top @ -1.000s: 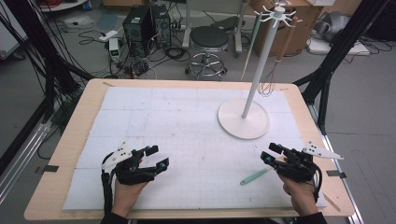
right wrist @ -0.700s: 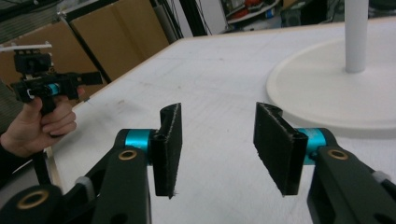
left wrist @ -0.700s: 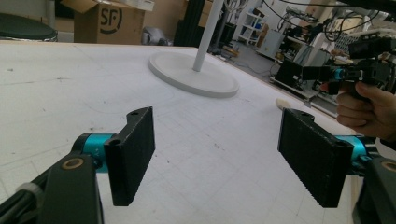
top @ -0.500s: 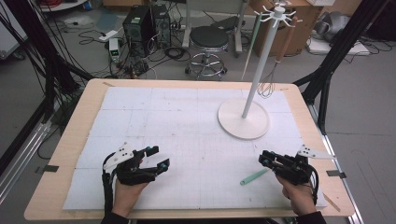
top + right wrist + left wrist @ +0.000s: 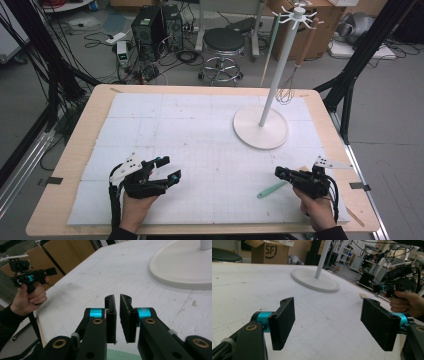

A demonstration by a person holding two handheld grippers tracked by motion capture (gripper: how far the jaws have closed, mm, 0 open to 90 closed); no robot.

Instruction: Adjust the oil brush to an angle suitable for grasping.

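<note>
My left gripper [image 5: 169,168] [image 5: 332,320] rests at the mat's near left, open wide with nothing between its pads. At the near right, my right gripper [image 5: 279,173] [image 5: 118,302] has just been closing. Its jaws now stand almost together with nothing between them. A pale green utensil [image 5: 272,189] lies flat on the mat just beside and below that gripper, and its green end [image 5: 120,356] peeks out under the jaws. A white hook stand [image 5: 260,132] [image 5: 314,280] [image 5: 182,270] stands on its round base at the far right.
A wire whisk [image 5: 286,92] and a wooden-handled tool [image 5: 305,47] hang from the stand's top hooks. A white gridded mat [image 5: 200,130] covers the wooden table [image 5: 80,135]. A stool [image 5: 222,42] and computer cases [image 5: 150,25] stand on the floor beyond.
The right gripper's jaws went from wide apart to nearly touching, and the hand shifted slightly. The left gripper and the green utensil stayed where they were.
</note>
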